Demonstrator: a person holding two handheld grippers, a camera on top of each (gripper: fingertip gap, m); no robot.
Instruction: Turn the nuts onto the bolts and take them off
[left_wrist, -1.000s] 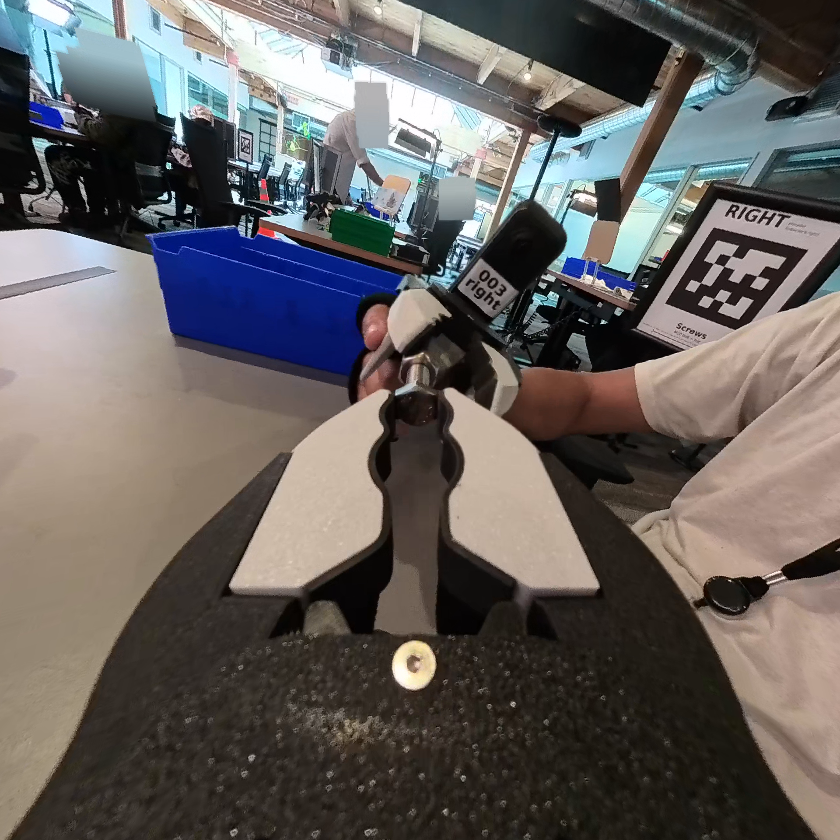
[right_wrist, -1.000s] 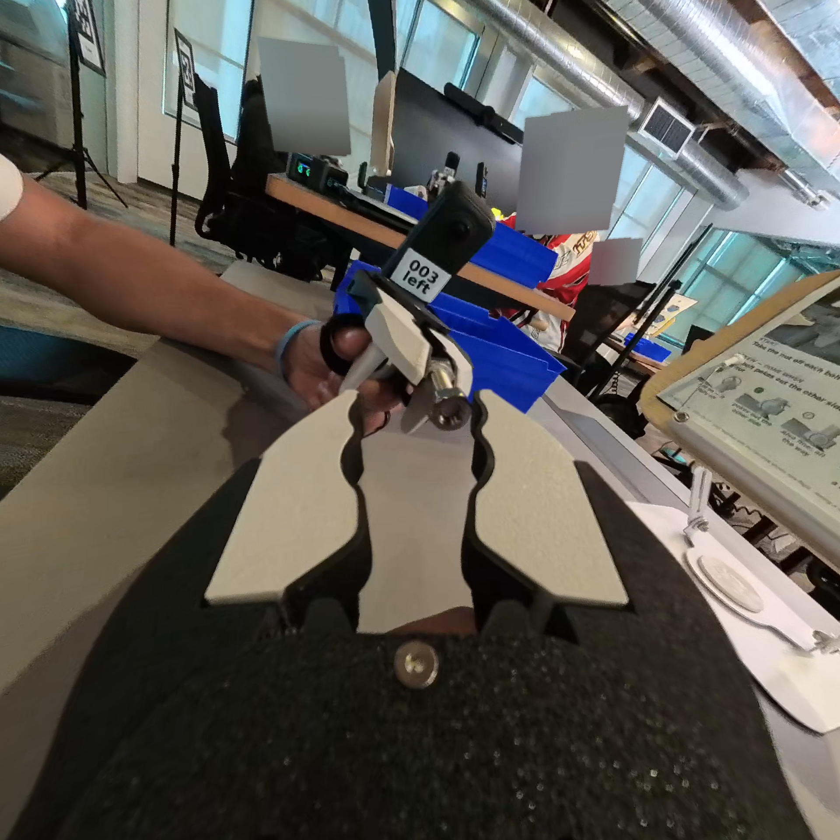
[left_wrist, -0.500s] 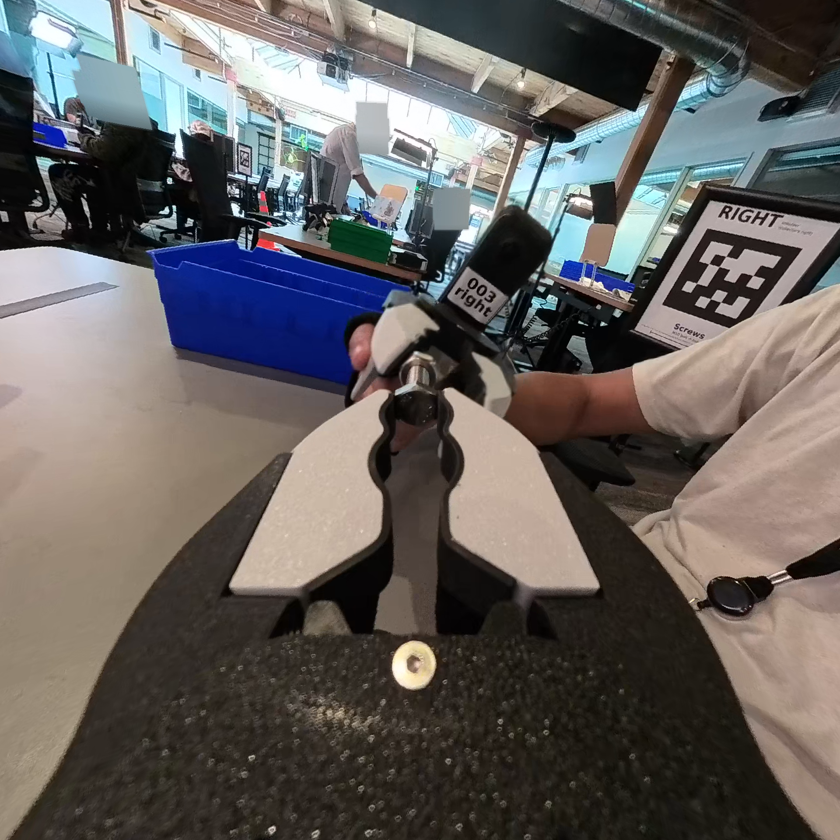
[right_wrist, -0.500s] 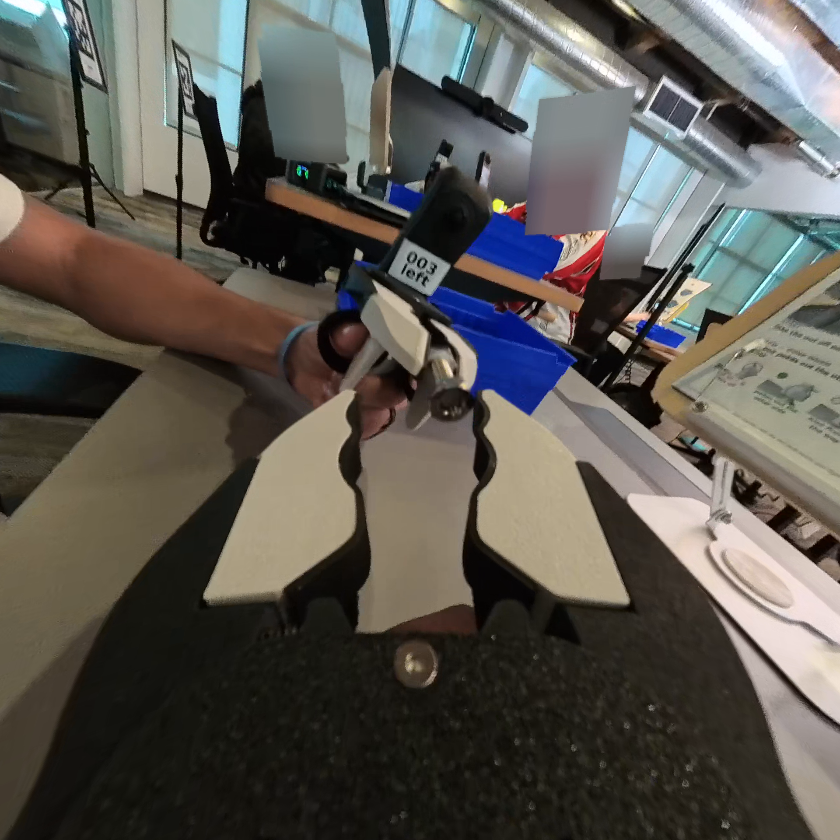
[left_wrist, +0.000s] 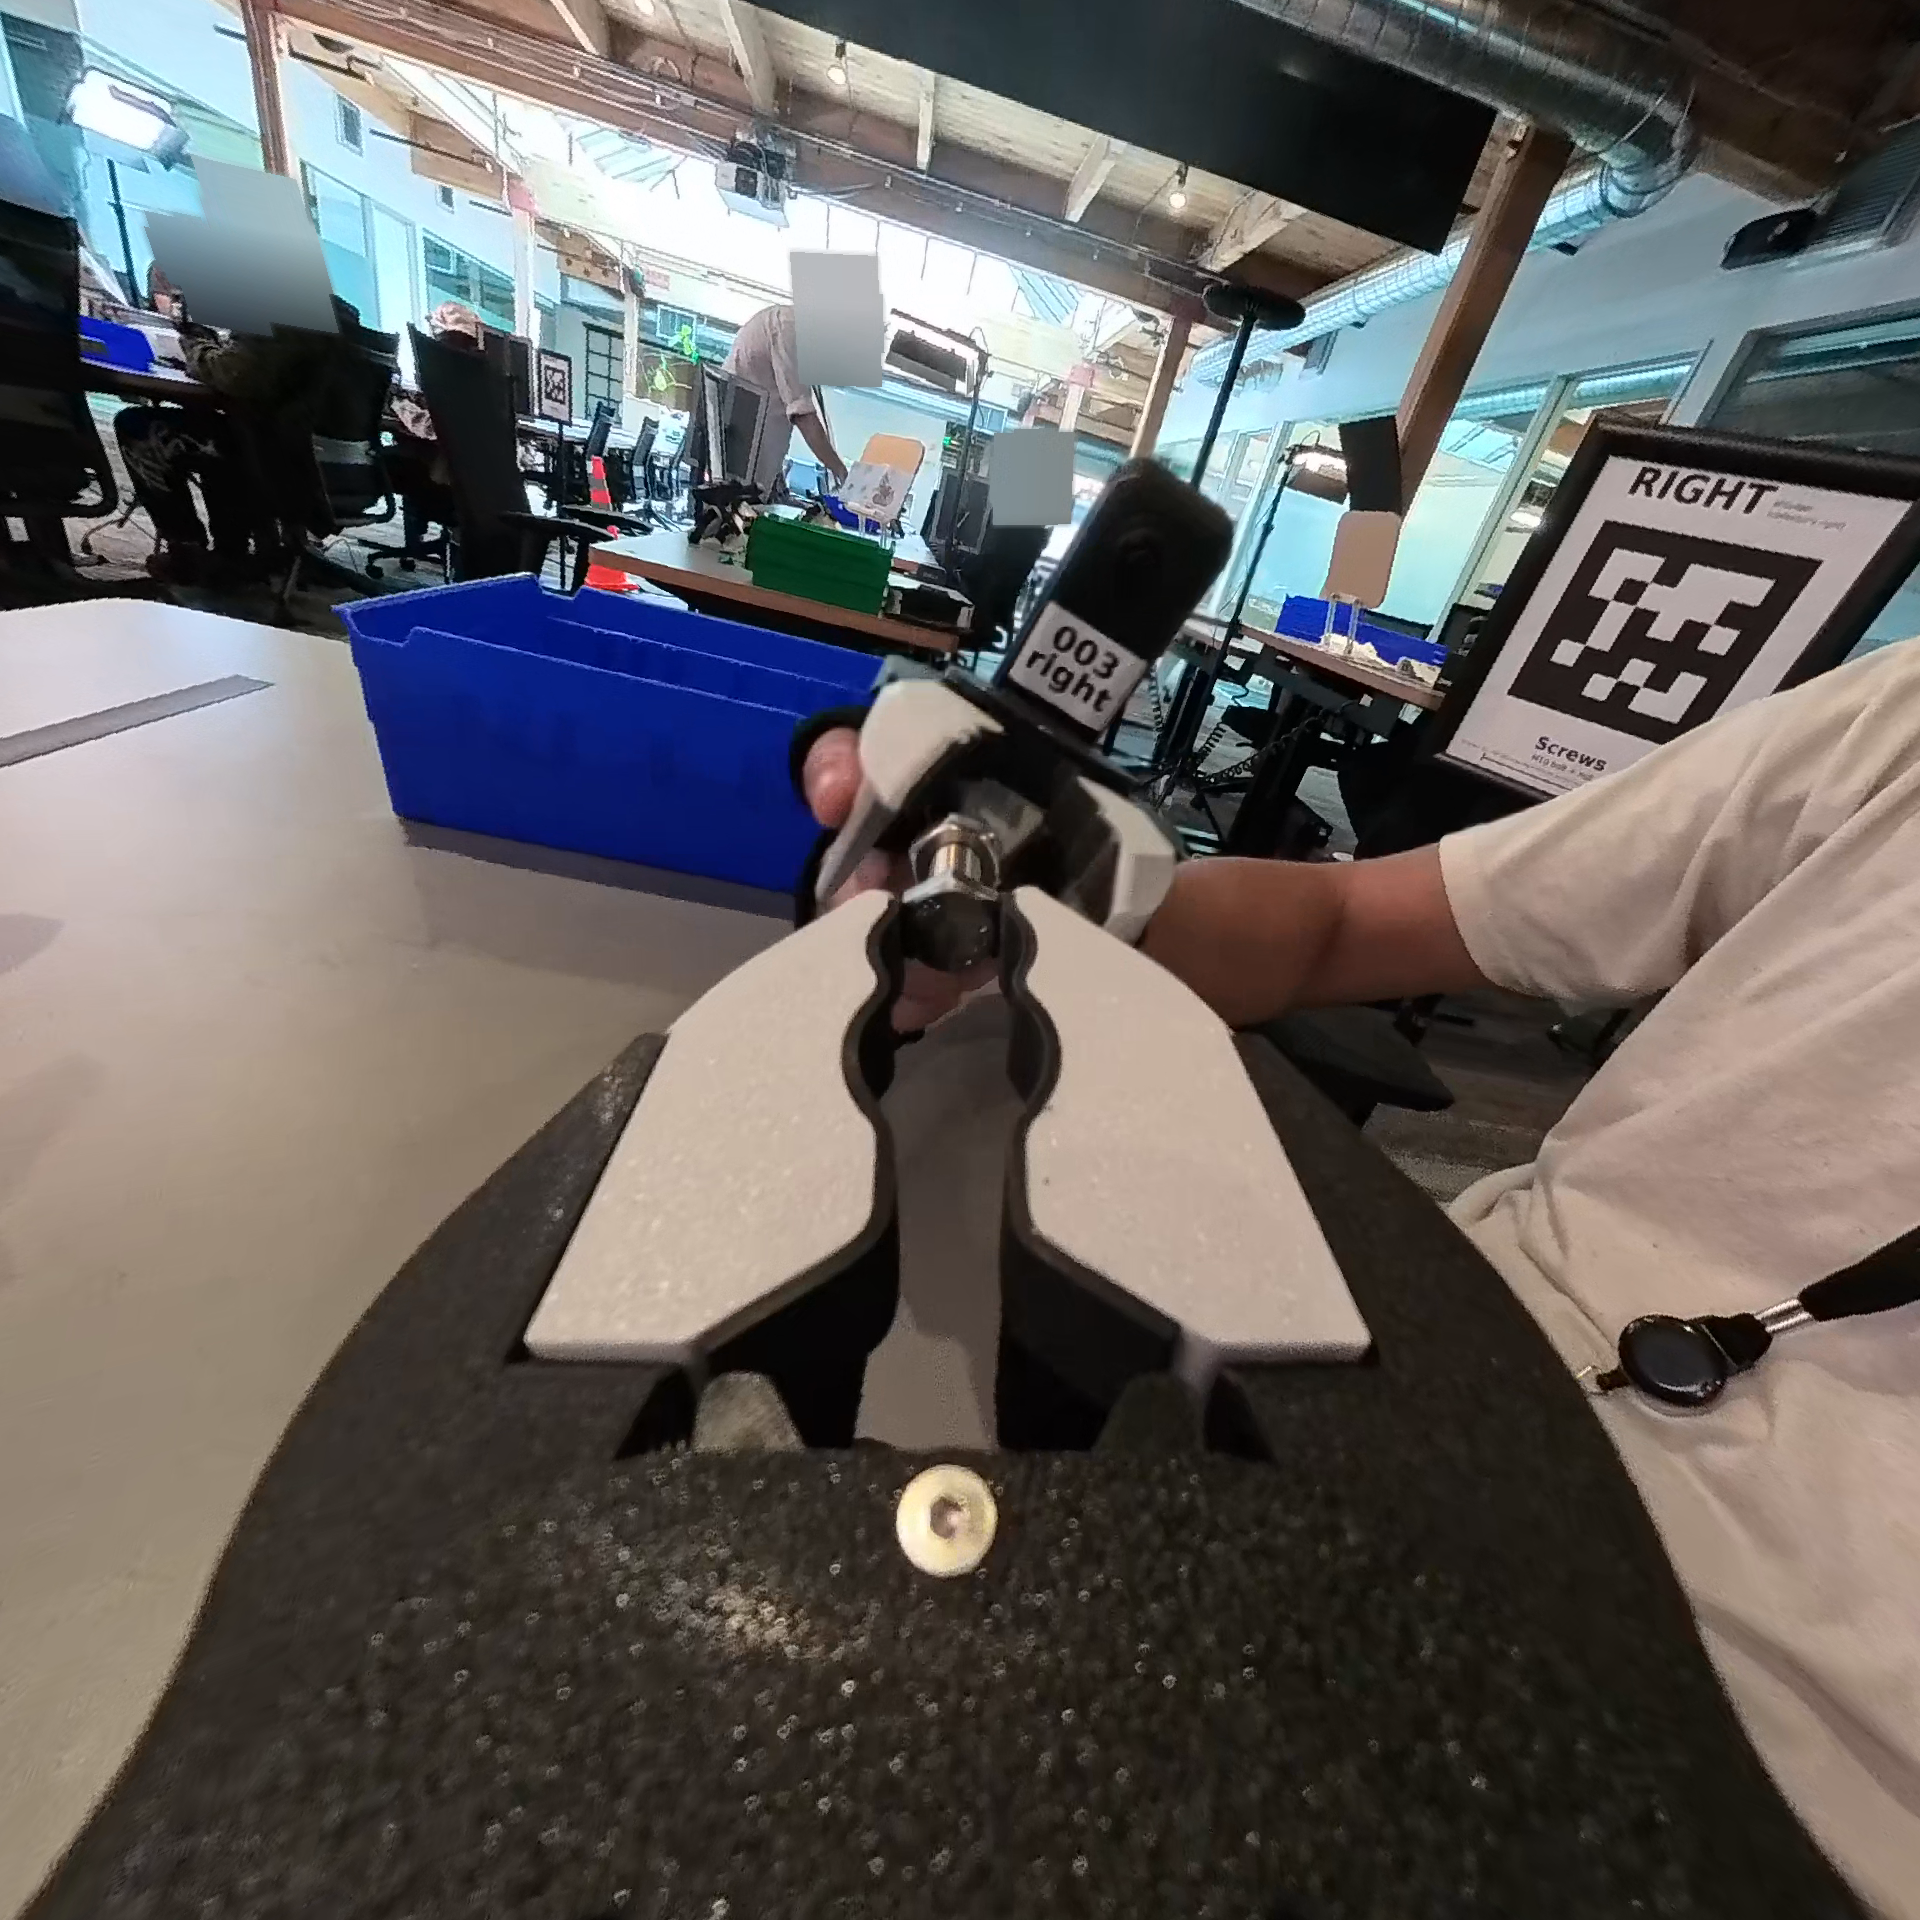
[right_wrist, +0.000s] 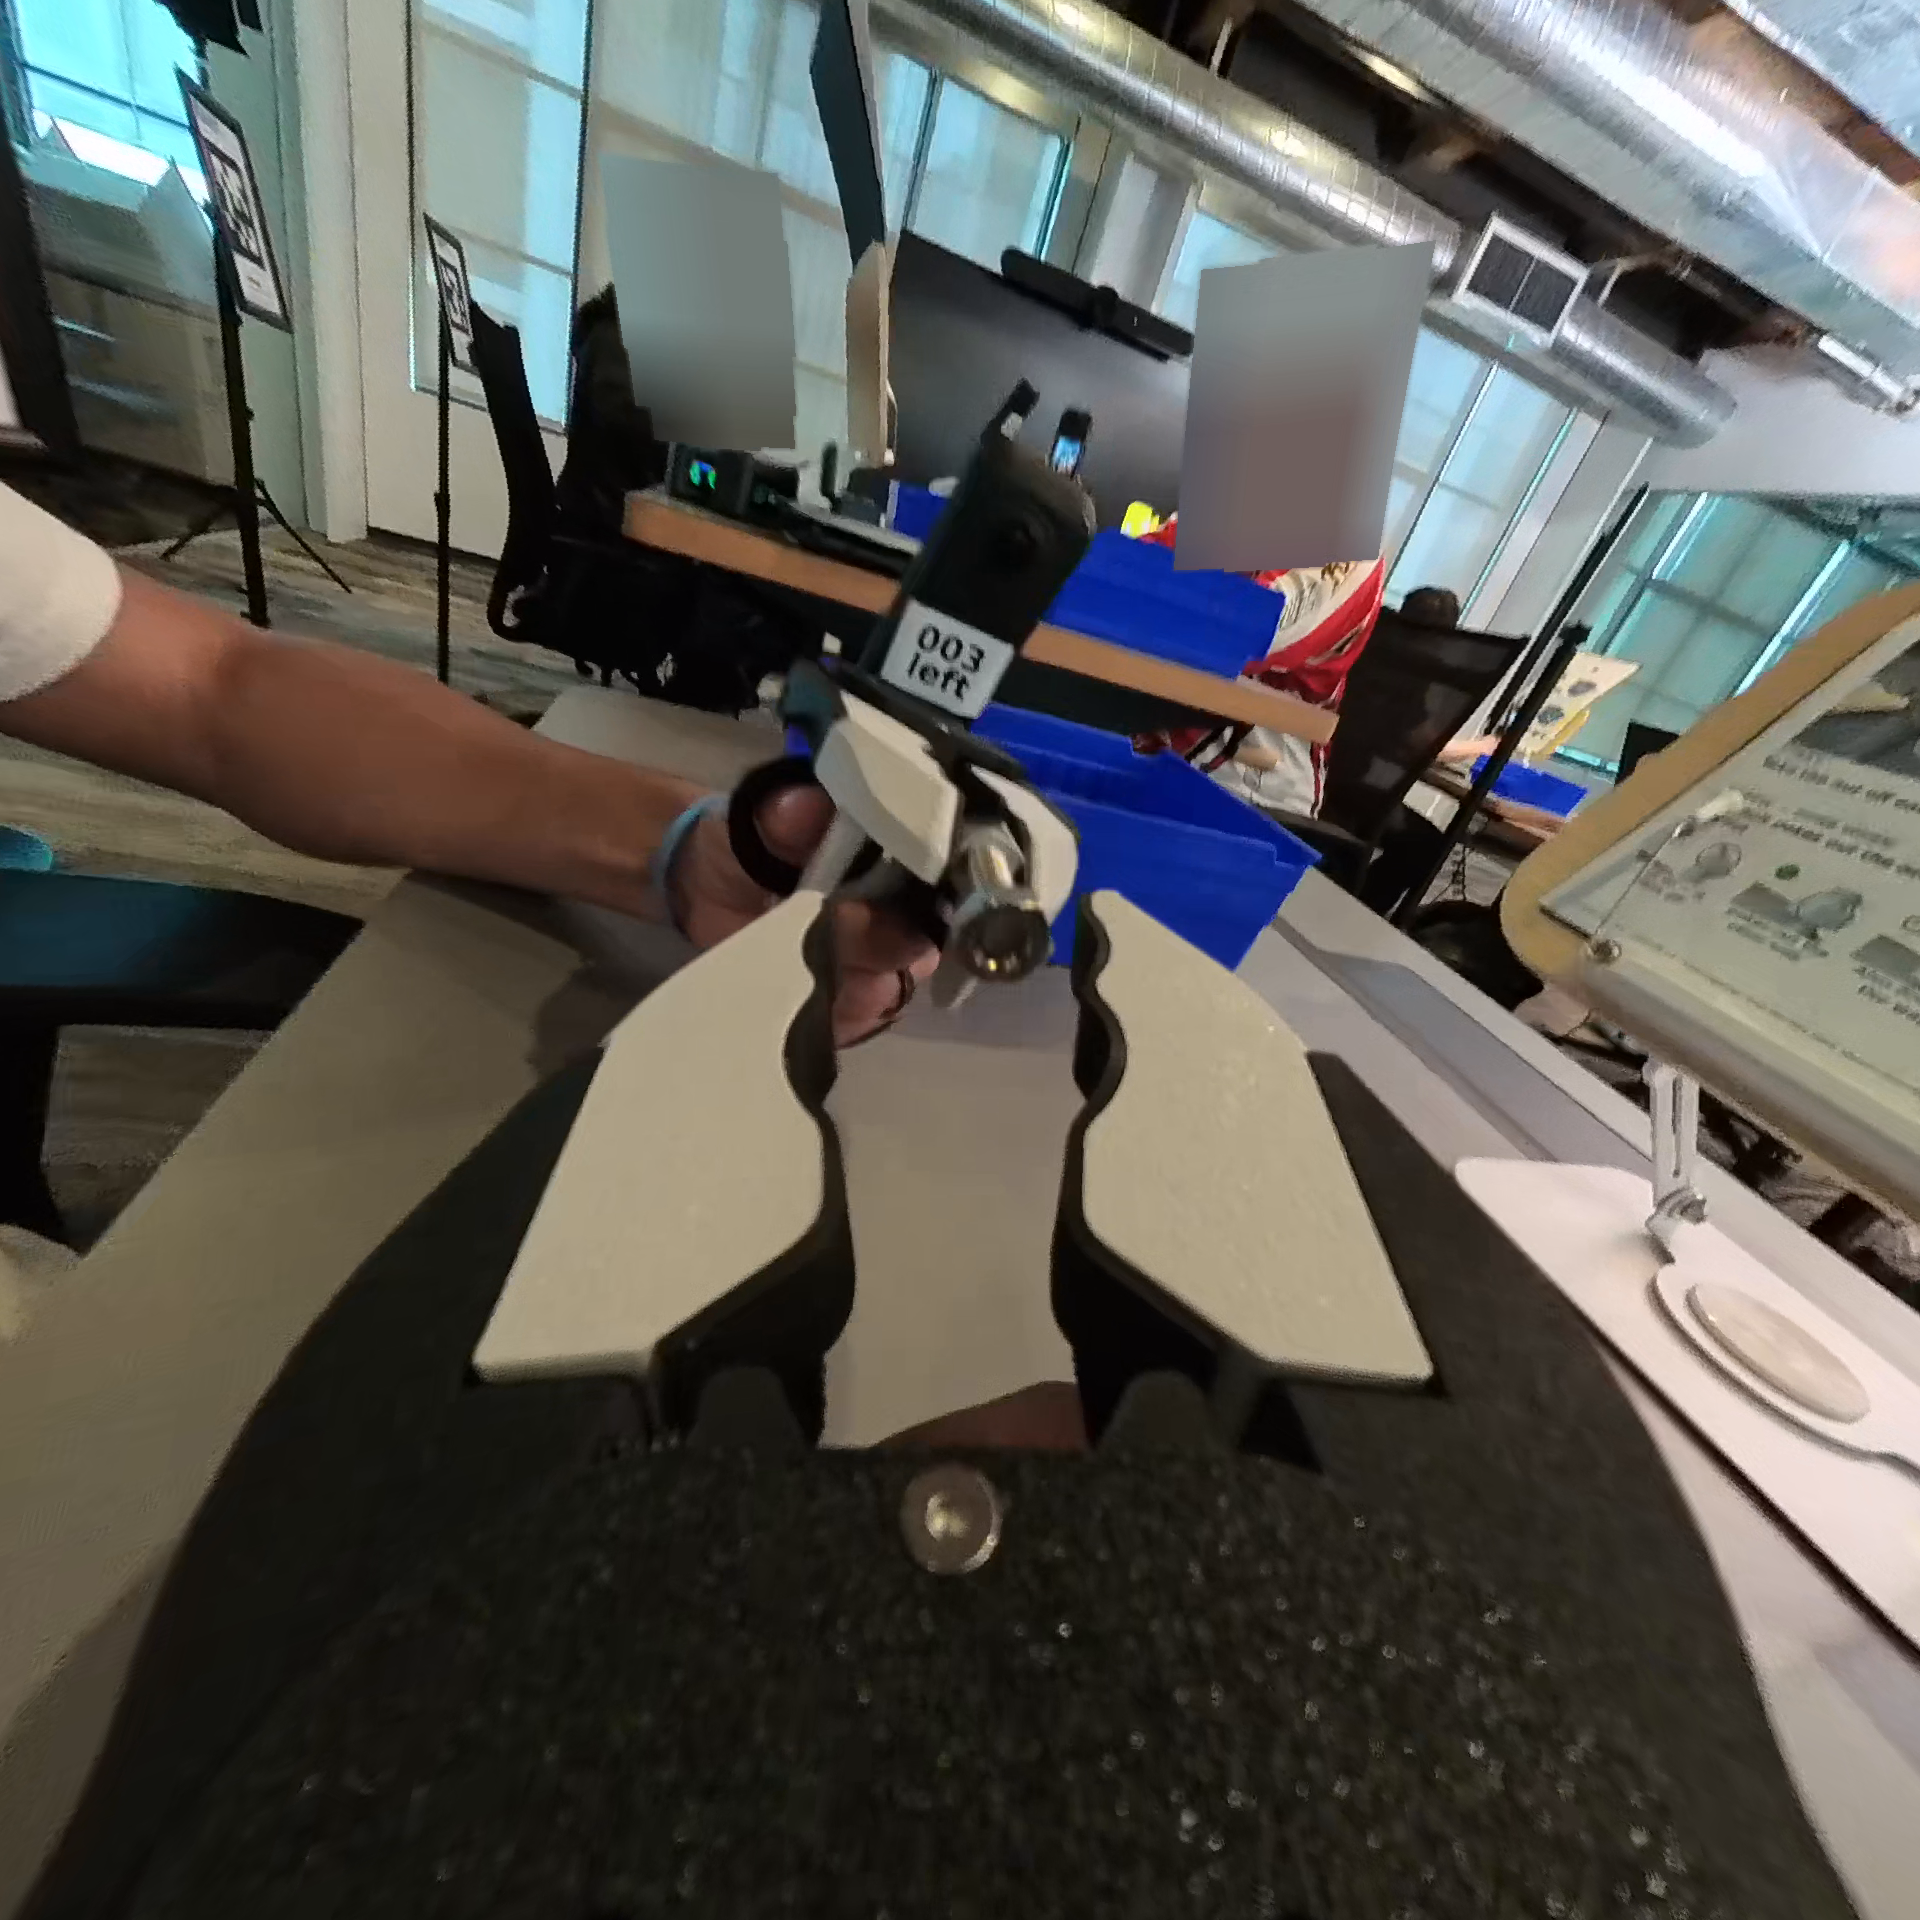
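Left gripper (left_wrist: 951, 925) clamped on bolt (left_wrist: 948, 928) head in mid-air, right gripper (right_wrist: 951, 940) jaws apart around nut (right_wrist: 1000, 940), seemingly untouched: close squarely on flats, turn along shank axis.

Landmark: the blue bin (left_wrist: 582, 717) stood on the grey table (left_wrist: 187, 987).
Left of bin: bare tabletop, room to pass.
Right of bin: a framed sign on its stand (right_wrist: 1756, 883) blocked the table edge (base plate included).
Before bin: both grippers met, midair.
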